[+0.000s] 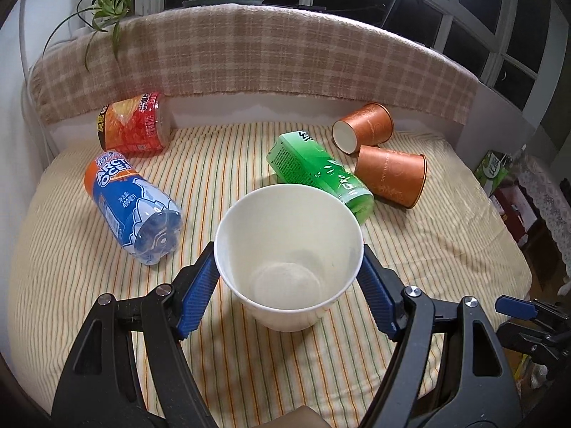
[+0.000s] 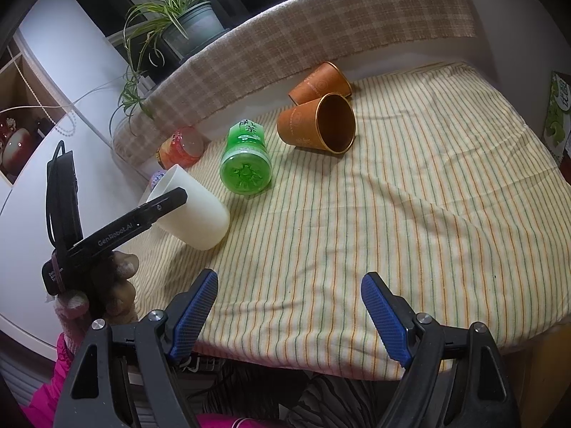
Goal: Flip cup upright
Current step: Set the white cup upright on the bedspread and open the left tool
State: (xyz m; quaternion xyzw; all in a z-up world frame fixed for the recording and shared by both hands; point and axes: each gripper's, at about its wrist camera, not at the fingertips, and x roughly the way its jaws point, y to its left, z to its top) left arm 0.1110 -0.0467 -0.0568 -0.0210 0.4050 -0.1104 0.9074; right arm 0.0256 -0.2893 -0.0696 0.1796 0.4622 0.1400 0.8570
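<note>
A white paper cup point(image 1: 289, 249) sits between the blue pads of my left gripper point(image 1: 289, 253), mouth toward the camera, tilted, its base near the striped cloth. The gripper is shut on its rim. The right wrist view shows the cup point(image 2: 192, 210) leaning with the left gripper's finger point(image 2: 160, 208) at its rim. Two orange cups lie on their sides at the back right: the far one point(image 1: 364, 126) and the near one point(image 1: 392, 178), also seen in the right wrist view point(image 2: 317, 125). My right gripper point(image 2: 289, 303) is open and empty over the table's near edge.
A green bottle point(image 1: 321, 174), a blue Arctic Ocean bottle point(image 1: 132, 203) and a red-orange bottle point(image 1: 134, 125) lie on the striped cloth point(image 1: 249, 356). A plaid-covered backrest point(image 1: 249, 50) bounds the far side. A potted plant point(image 2: 171, 21) stands behind.
</note>
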